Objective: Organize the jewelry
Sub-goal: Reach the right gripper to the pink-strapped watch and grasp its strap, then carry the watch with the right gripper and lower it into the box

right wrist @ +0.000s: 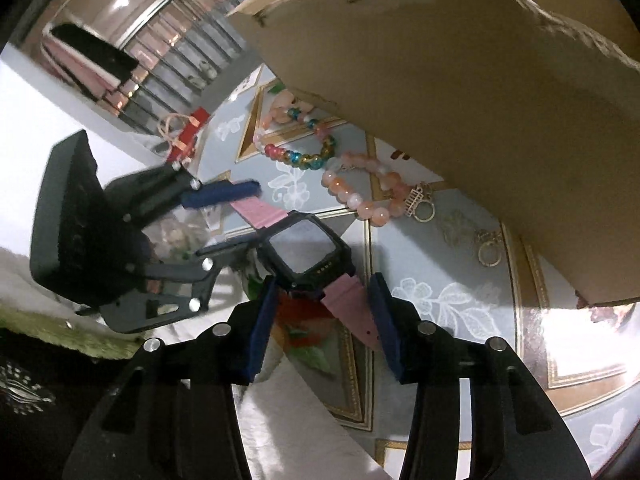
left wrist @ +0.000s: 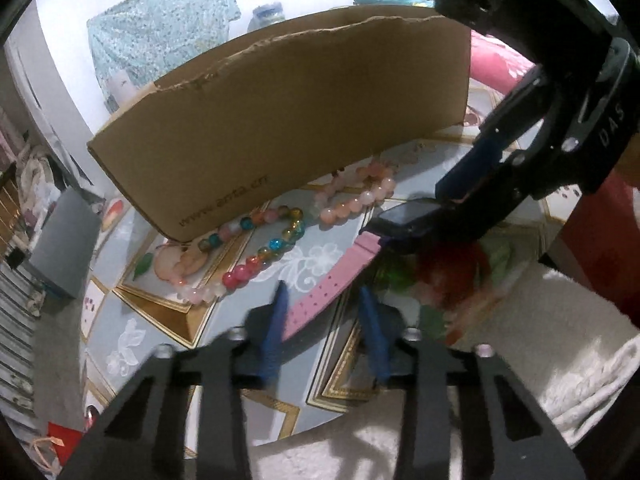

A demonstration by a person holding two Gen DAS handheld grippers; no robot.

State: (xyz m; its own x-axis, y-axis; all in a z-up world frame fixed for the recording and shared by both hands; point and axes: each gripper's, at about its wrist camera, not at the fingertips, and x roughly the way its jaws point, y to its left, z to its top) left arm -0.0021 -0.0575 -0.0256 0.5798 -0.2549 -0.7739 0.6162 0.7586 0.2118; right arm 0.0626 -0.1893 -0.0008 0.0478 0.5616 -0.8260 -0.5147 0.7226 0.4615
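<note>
A watch (right wrist: 306, 254) with a black square face and pink strap (left wrist: 340, 276) lies on the patterned table. My left gripper (left wrist: 326, 294) is open, with one end of the strap between its blue fingers. My right gripper (right wrist: 322, 286) is open around the other strap end, just below the watch face; it also shows in the left wrist view (left wrist: 448, 204). A multicoloured bead bracelet (left wrist: 264, 248) and a peach bead bracelet (left wrist: 356, 196) lie beside the cardboard box (left wrist: 288, 120). Two gold rings (right wrist: 424, 208) lie near the box.
The tall cardboard box (right wrist: 460, 100) stands at the back of the table. A grey box (left wrist: 66, 248) sits at the left. White fluffy cloth (left wrist: 580, 360) lies at the table's near edge. A red gift box (right wrist: 188, 136) is beyond the table.
</note>
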